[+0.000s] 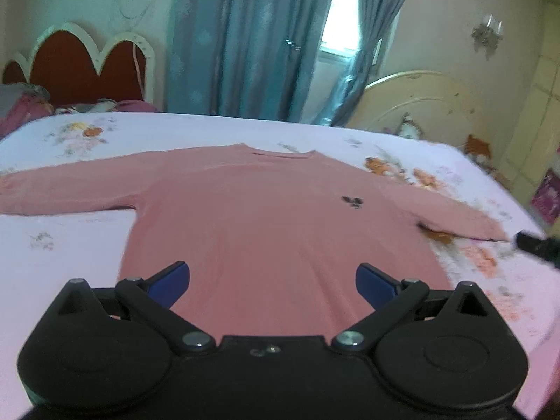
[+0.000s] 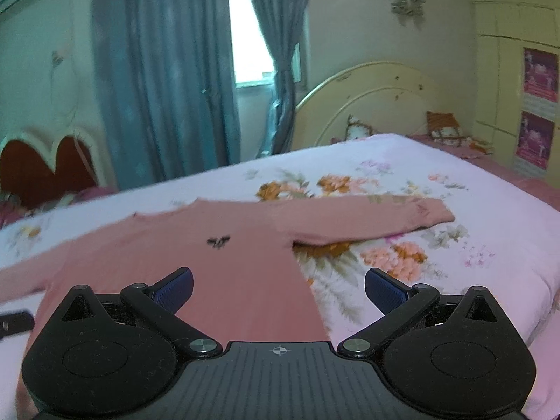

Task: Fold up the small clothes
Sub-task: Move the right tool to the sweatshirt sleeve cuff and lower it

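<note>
A pink long-sleeved top (image 1: 266,217) lies flat on the bed, front up, with a small dark motif (image 1: 351,202) on the chest and both sleeves spread out. My left gripper (image 1: 273,285) is open and empty above the hem near the middle. My right gripper (image 2: 278,288) is open and empty above the top's (image 2: 210,262) right hem edge. The right sleeve (image 2: 367,218) stretches out to the right. The tip of the right gripper shows at the far right of the left wrist view (image 1: 535,246). Part of the left gripper shows at the left of the right wrist view (image 2: 14,322).
The bed has a pale pink floral sheet (image 2: 420,238). A red and white headboard (image 1: 87,66) stands at the back left, a cream headboard (image 2: 367,101) with pillows at the right. Blue curtains (image 1: 245,42) and a window are behind the bed.
</note>
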The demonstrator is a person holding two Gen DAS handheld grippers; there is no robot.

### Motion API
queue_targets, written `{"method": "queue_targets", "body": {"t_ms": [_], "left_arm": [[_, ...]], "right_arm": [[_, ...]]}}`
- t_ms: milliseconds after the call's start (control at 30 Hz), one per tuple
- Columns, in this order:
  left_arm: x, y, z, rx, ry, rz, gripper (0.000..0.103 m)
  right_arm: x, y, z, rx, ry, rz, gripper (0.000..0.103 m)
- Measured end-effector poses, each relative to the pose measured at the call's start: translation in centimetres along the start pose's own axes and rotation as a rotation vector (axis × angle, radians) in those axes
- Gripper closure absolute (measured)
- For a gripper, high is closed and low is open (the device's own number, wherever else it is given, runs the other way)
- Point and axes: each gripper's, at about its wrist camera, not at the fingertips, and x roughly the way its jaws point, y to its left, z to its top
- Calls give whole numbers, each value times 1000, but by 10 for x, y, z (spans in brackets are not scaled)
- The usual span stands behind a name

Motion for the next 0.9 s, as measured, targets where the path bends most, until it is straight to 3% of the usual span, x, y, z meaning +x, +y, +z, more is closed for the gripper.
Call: {"method": "queue_targets", "body": {"t_ms": [200, 367, 500, 533, 567, 600, 733, 833, 900], "left_arm": [[20, -13, 8, 64, -10, 26, 1], [46, -22, 21, 51, 16, 10, 1], [67, -39, 35, 64, 22, -9, 7], [75, -44, 39, 60, 24, -5, 8], [82, -50, 44, 53, 16, 4, 9], [88, -55, 48, 47, 4, 13, 8], [118, -79, 63, 14, -17, 4, 7], [146, -100, 71, 14, 15, -23, 9], [162, -115, 74, 25, 43, -27, 9]], "right_arm": [[22, -25, 14, 48, -15, -34, 0], [54, -57, 26, 91, -29, -50, 1], [86, -91, 37, 142, -38, -68, 1], [96, -100, 41, 150, -30, -80, 13], [107, -110, 44, 164, -12, -92, 44], [117, -122, 47, 188, 4, -106, 48], [152, -169, 53, 246, 20, -122, 49], [180, -206, 58, 289, 45, -133, 70], [199, -230, 59, 331, 48, -153, 70]]}}
